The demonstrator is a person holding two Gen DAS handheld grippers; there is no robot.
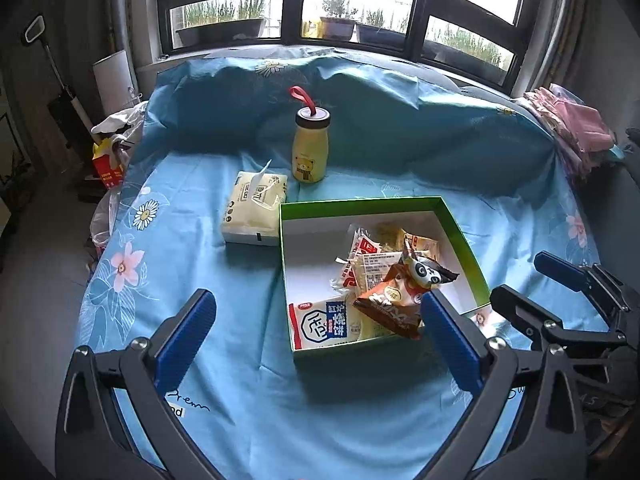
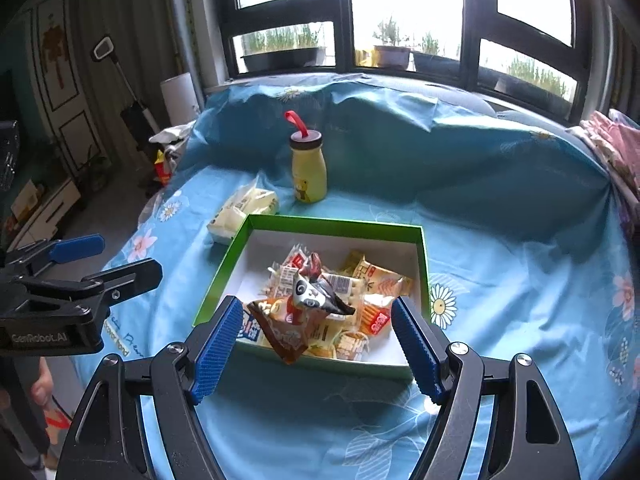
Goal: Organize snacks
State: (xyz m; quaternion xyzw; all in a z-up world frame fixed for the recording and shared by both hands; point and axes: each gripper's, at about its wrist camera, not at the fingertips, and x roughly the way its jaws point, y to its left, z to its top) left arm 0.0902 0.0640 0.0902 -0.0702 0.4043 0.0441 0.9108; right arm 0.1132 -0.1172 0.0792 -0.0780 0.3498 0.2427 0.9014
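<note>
Tongs first: our right tongs (image 2: 316, 344) stand wide apart with nothing pressed between the ridged blue pads, and our left tongs (image 1: 316, 340) gape just as wide and empty, both hovering above the near edge of the open green cardboard box with white lining (image 1: 464, 236).

Inside that box lie the snacks: a brown crinkly wrapper with a panda-face packet (image 2: 316, 296) on top of it, a white-and-blue flat biscuit pack (image 1: 324, 324) in the near corner, and several small orange-and-white sachets (image 2: 376, 280) heaped toward the middle. We see no snack left loose on the sheet, so we judge the gathering nearly done. If anything remains, it is tidying: we would nudge the brown wrapper, which juts up over the near wall, down flat, pinching it lightly by a sealed edge so the contents are not crushed.

Beyond the box sit a cream soft tissue pack (image 1: 256, 208), touching its far left corner, and a yellow bear-print bottle with a red loop (image 1: 310, 152). All rest on a bed spread with a light-blue flowered sheet (image 1: 224, 360), under a dark-framed bay window (image 1: 296, 4) with planters outside.
</note>
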